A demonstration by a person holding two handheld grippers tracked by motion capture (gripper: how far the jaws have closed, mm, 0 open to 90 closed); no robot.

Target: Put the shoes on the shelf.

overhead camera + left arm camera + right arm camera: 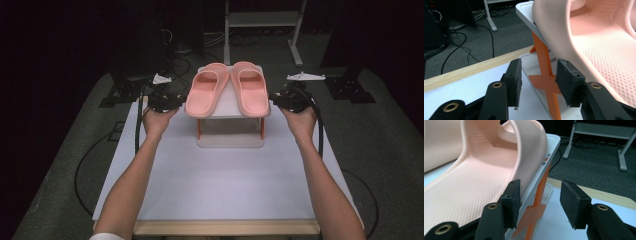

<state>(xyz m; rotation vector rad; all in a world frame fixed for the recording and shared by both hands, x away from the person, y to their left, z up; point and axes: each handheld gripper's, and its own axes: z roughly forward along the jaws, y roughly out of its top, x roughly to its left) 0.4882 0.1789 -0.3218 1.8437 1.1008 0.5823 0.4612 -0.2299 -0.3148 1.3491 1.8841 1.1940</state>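
Two pink slippers lie side by side, toes away from me, on the top of a small white rack [228,102] with orange legs [543,53]. My left gripper [179,101] hangs just left of the left slipper [206,90], jaws open, with nothing between the pads. In the left gripper view the gripper [539,71] looks past that slipper's sole edge [599,45]. My right gripper [275,98] is just right of the right slipper [250,87], also open. In the right gripper view the gripper [541,193] has its left pad close beside the slipper [474,182] and the rack's rim [546,157].
The rack stands at the far middle of a white tabletop [220,180] with a wooden front edge [225,228]. Cables [82,165] loop over the grey carpet. A metal stand frame [227,30] rises behind, and dark stand bases [350,90] flank the table.
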